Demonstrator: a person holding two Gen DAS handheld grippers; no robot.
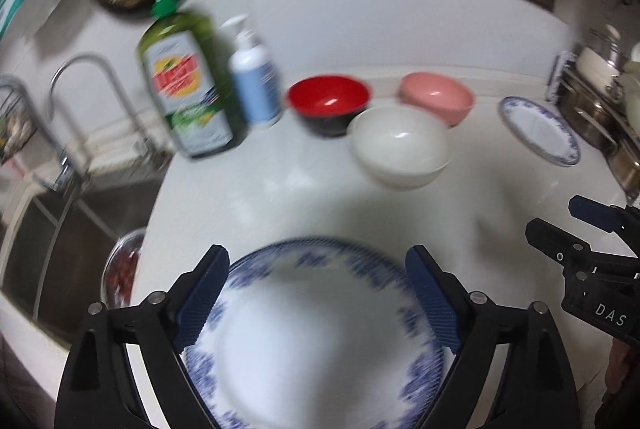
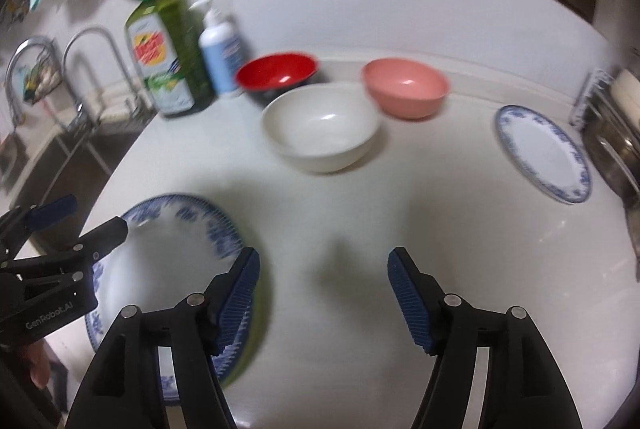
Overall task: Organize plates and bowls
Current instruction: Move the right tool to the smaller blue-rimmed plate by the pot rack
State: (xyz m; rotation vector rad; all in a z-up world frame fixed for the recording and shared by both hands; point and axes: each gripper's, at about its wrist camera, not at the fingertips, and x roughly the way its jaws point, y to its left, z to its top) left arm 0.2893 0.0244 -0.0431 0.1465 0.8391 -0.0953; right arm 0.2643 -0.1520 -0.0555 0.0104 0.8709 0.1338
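Plates: a blue-rimmed stack (image 2: 168,269) sits on the white counter (image 2: 400,229) by the sink (image 1: 60,229); one lone plate (image 2: 544,153) lies far right; three bowls behind; left gripper (image 1: 316,301) spread wide above the stack, pinching nothing; right gripper (image 2: 324,293) spread, empty; likely next: fetch the lone plate, grip its rim squarely, keep it level.

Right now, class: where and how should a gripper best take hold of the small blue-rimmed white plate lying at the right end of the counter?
Grip the small blue-rimmed white plate by its near rim, coming from the open counter side. It lies flat and shallow, so only the thin edge offers purchase, and metal pots crowd its far right side. The open right gripper probably suits best, being nearer.
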